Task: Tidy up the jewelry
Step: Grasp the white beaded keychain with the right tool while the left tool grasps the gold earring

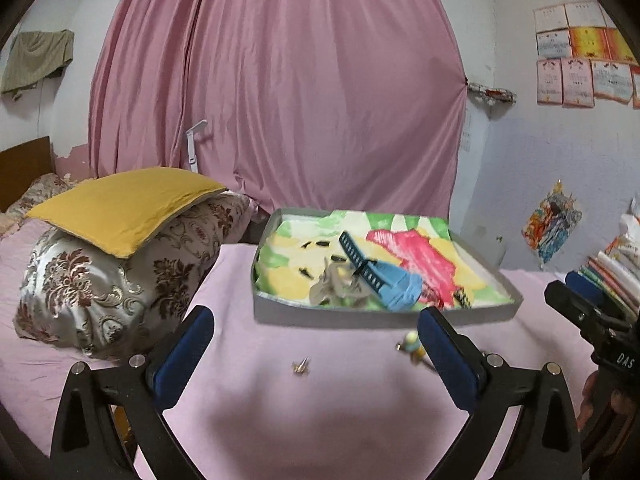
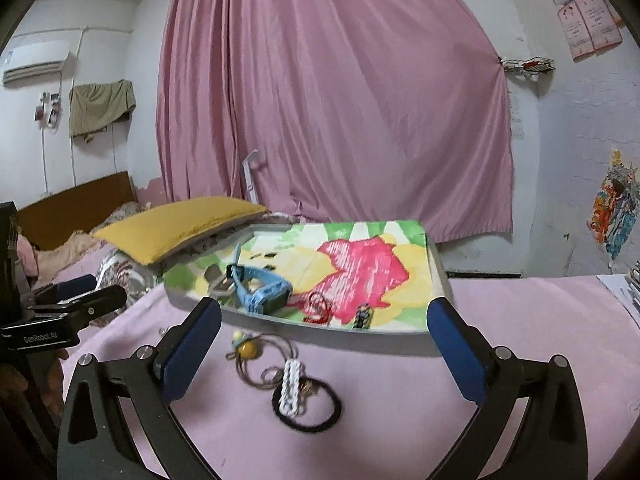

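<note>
Both claws, your left claw (image 1: 316, 356) and right claw (image 2: 324, 344), stand wide and hold nothing above the pink bed (image 2: 500, 400). Between the right one's jaws lie a white beaded piece (image 2: 291, 389), a black hair tie (image 2: 307, 407) and a yellow bead charm (image 2: 245, 346); just beyond sits the tray (image 2: 320, 328), already carrying a blue watch (image 2: 262, 295). You seem between picks: next, lower onto one loose piece and close gently.

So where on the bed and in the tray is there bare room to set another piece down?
Free: the tray's right half, over the red flower print, and the pink sheet right of the tray. Crowded: the tray's left front, with the blue watch and a metal clasp beside it, and the sheet before the tray, with the black hair tie, white beaded piece and yellow bead.
</note>
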Available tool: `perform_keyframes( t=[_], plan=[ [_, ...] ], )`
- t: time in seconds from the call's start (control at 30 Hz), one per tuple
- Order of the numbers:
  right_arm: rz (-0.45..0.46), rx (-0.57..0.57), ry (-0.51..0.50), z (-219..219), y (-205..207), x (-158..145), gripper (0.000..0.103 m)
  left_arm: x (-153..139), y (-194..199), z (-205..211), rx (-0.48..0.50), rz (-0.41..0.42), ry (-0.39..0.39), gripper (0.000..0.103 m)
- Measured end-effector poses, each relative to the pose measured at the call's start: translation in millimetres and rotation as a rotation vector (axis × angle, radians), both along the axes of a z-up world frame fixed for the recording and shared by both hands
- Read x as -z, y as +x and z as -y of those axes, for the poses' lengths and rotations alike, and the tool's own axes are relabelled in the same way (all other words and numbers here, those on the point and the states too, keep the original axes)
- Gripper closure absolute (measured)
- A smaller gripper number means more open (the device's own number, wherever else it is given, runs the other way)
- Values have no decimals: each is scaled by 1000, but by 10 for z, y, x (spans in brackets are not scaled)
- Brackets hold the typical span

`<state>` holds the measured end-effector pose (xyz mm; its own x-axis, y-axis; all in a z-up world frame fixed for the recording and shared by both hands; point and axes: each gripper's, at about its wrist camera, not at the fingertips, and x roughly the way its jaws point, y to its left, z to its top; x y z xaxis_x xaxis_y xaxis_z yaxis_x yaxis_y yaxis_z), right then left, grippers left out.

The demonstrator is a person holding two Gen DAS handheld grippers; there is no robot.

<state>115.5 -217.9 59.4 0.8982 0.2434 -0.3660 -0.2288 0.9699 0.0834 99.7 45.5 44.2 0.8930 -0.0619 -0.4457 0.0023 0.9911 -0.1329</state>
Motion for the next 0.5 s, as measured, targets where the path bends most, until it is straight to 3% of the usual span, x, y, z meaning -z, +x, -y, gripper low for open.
perform_keyframes(
  t=[0.37, 0.4, 0.43, 0.5],
  plan=[
    [-215, -44, 35, -59, 125, 241, 3, 222, 85, -16, 51, -155, 25, 1],
    [-228, -48, 28, -85, 140, 261, 10, 241, 112, -6, 55, -169, 29, 1],
    [-246, -52, 14, -108, 157, 286, 24, 258, 128, 4, 59, -179, 32, 3],
    [-282, -65, 2, -157, 208, 335, 40, 292, 180, 15, 73, -208, 31, 9]
  ],
)
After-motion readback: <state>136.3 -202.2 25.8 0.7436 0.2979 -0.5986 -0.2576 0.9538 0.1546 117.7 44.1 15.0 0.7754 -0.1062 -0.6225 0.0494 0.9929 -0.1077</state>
